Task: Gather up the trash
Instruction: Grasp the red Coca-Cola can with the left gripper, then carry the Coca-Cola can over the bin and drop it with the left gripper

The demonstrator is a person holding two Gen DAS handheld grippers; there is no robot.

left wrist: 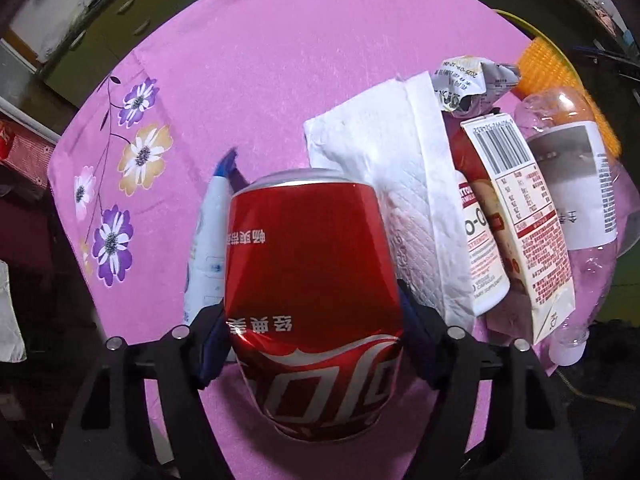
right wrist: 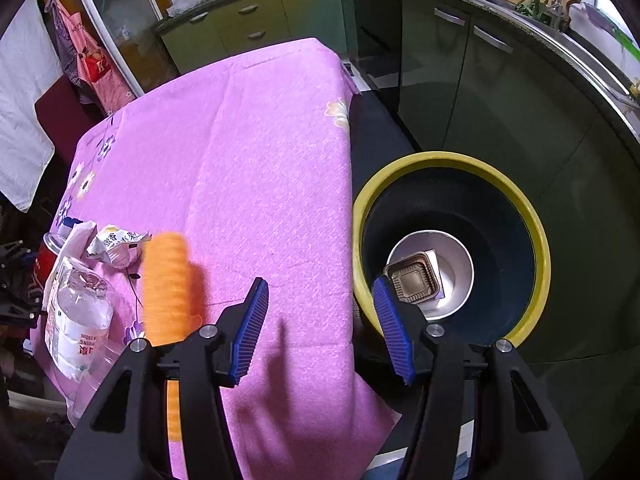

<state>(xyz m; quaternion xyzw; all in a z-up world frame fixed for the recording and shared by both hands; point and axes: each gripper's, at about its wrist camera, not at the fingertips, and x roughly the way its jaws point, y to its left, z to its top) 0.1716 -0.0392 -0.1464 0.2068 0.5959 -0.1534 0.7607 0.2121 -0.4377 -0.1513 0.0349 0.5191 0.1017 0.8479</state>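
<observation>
Trash, assorted, grouped on a worktop [right wrist: 248,152] draped in pink cloth with a flower print along one edge. Item one: red aluminium drinks can [left wrist: 312,280], dented, white script upside down to the camera, standing between the jaws of the left gripper [left wrist: 312,332]; jaws set wide, the blue pads flanking the can's sides, contact on either side too close to judge; gripper aimed steeply down. Beside the can: white-and-blue tube [left wrist: 208,248] at its left, quilted white paper towel [left wrist: 392,184] at its right, then a white pill bottle with red label [left wrist: 476,232], a cream carton with barcode [left wrist: 520,216], a crumpled foil wrapper [left wrist: 472,80] and a clear plastic bottle [left wrist: 580,184] lying on its side. Orange ribbed object [right wrist: 166,284], soft-looking, blurred. Right gripper [right wrist: 320,328]: jaws about half open, ribbed blue pads, nothing between them, tilted down over the worktop's edge. Bin [right wrist: 536,232]: round, yellow rim, dark inside, standing just beside the worktop, containing a pale bowl [right wrist: 456,260] with a brown square tray [right wrist: 412,280].
</observation>
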